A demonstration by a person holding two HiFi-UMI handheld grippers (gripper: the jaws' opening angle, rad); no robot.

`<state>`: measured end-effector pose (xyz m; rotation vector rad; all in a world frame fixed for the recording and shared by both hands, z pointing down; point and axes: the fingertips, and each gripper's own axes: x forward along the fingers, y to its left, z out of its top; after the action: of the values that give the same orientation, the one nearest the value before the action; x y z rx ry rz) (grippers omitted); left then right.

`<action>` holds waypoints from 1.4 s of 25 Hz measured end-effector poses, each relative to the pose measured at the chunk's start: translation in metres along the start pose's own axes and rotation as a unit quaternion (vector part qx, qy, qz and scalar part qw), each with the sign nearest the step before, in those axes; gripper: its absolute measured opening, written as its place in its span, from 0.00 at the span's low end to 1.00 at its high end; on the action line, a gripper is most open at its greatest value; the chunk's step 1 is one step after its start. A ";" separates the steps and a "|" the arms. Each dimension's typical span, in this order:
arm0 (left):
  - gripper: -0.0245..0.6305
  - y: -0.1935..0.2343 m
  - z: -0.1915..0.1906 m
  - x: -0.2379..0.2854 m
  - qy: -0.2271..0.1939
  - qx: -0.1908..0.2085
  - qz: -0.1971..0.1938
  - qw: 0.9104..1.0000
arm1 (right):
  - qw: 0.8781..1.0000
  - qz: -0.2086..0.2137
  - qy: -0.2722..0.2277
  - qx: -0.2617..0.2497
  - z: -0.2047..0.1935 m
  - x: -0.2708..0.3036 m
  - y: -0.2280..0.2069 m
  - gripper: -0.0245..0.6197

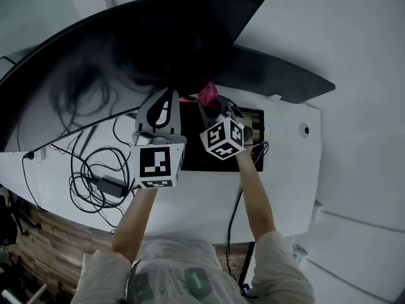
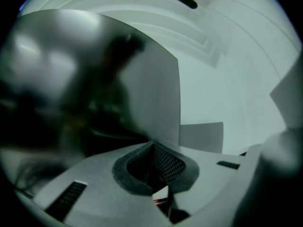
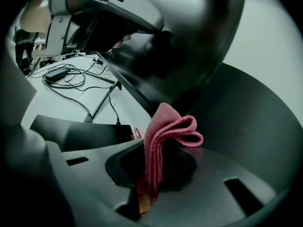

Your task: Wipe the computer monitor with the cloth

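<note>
A wide dark curved monitor (image 1: pixel 126 49) stands at the back of the white desk (image 1: pixel 209 201). In the right gripper view its dark screen (image 3: pixel 189 41) fills the upper middle. My right gripper (image 1: pixel 212 103) is shut on a folded pink cloth (image 3: pixel 165 136), whose tip (image 1: pixel 207 92) sits just below the monitor's lower edge. My left gripper (image 1: pixel 166 103) is beside it on the left, shut with nothing between its jaws, pointing at the grey screen (image 2: pixel 94 79).
A tangle of black cables and a power brick (image 1: pixel 107 183) lies on the desk at left. A black tablet-like pad (image 1: pixel 253 132) lies under the grippers. The monitor's dark curved base (image 1: pixel 278 75) spreads to the right.
</note>
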<state>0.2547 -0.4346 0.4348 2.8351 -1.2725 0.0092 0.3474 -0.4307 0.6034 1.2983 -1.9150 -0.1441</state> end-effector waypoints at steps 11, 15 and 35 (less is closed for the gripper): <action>0.06 0.012 -0.010 -0.029 0.014 -0.002 0.015 1.000 | 0.996 0.028 0.081 -0.012 -0.011 0.000 0.029 0.11; 0.06 0.028 -0.008 -0.042 0.015 0.001 0.034 0.999 | 0.997 0.006 0.073 0.005 0.006 0.012 0.026 0.11; 0.06 0.138 -0.022 -0.161 0.018 -0.037 0.161 0.986 | 0.988 0.027 -0.051 0.144 0.123 0.025 0.112 0.11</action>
<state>0.0450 -0.4052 0.4581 2.5243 -1.6695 0.0208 0.1794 -0.4392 0.5903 1.4489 -2.1135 0.1006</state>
